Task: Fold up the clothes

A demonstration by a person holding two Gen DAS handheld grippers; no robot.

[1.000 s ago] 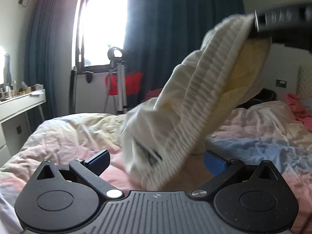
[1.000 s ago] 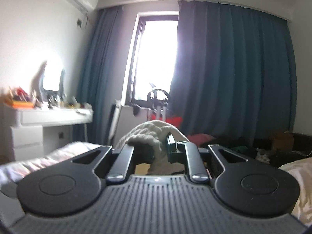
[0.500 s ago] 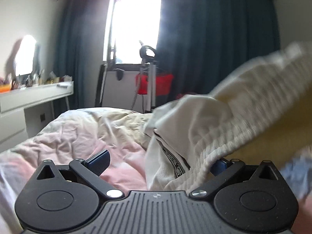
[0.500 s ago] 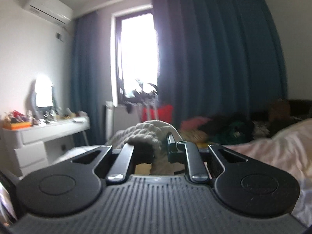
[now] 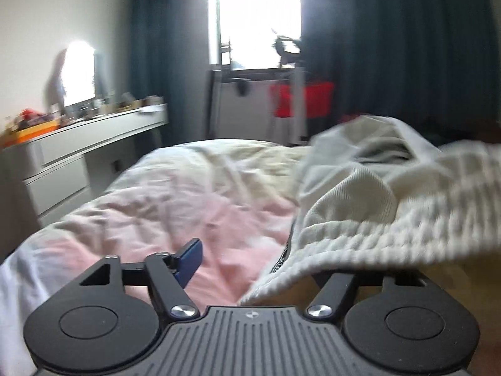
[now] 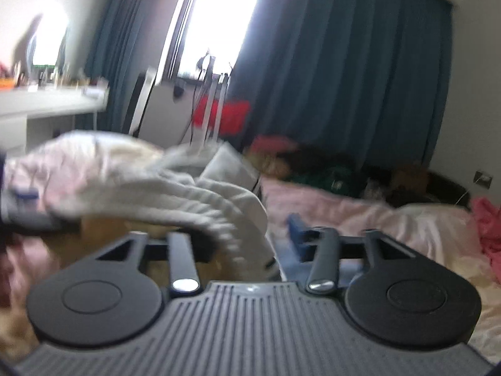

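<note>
A cream-white ribbed knit garment [image 5: 391, 219] sags low over the pink and cream duvet [image 5: 188, 194]. My left gripper [image 5: 272, 263] is open. Its left blue finger [image 5: 189, 261] is bare, and the knit's edge covers its right finger. In the right wrist view the same garment [image 6: 203, 197] lies blurred across the left half. My right gripper [image 6: 250, 241] is open, with the knit draped over its hidden left finger and hanging into the gap. Its right blue finger [image 6: 296, 232] is free of cloth.
A white dresser [image 5: 78, 153] with a lit mirror stands left of the bed. A stand with a red item [image 5: 300, 100] is by the window and dark curtains. Dark and coloured clothes [image 6: 328, 169] are piled at the far side, and pink cloth [image 6: 488, 219] lies at right.
The right gripper, which was shut on the knit, has opened. The garment has dropped from high in the air to just above the bed. Both views have swung sideways.
</note>
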